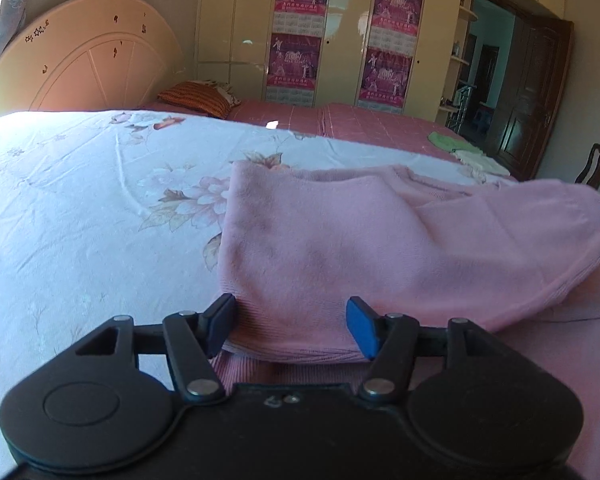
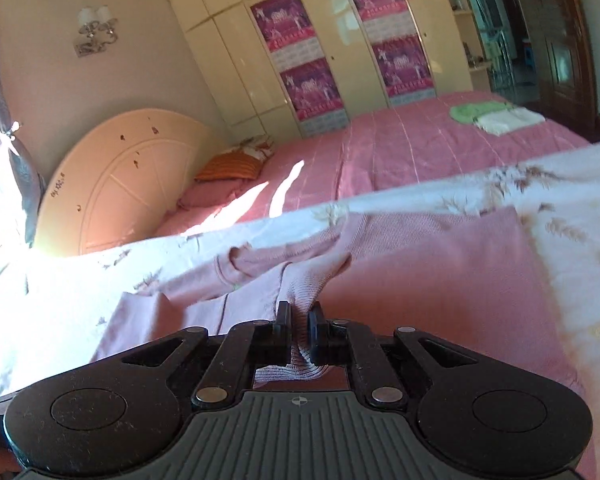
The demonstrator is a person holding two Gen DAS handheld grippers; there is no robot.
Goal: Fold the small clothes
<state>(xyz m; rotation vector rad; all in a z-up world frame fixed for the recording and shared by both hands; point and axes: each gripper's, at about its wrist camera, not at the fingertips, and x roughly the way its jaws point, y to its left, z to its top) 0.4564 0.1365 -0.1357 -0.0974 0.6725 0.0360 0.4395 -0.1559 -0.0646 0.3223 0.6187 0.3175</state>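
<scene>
The right gripper (image 2: 299, 330) had its jaws pinched tight on a bunched fold of the pink knit garment (image 2: 440, 280); the cloth rose in a taut ridge from the floral sheet (image 2: 572, 216); beyond lay a pink bedspread (image 2: 400, 152) bearing a green cloth (image 2: 472, 112) touching a white one (image 2: 508, 120).

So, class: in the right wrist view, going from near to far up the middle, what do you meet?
Right gripper shut on the pink sweater → flowered white sheet → pink bedspread → cupboard doors with purple posters.
</scene>
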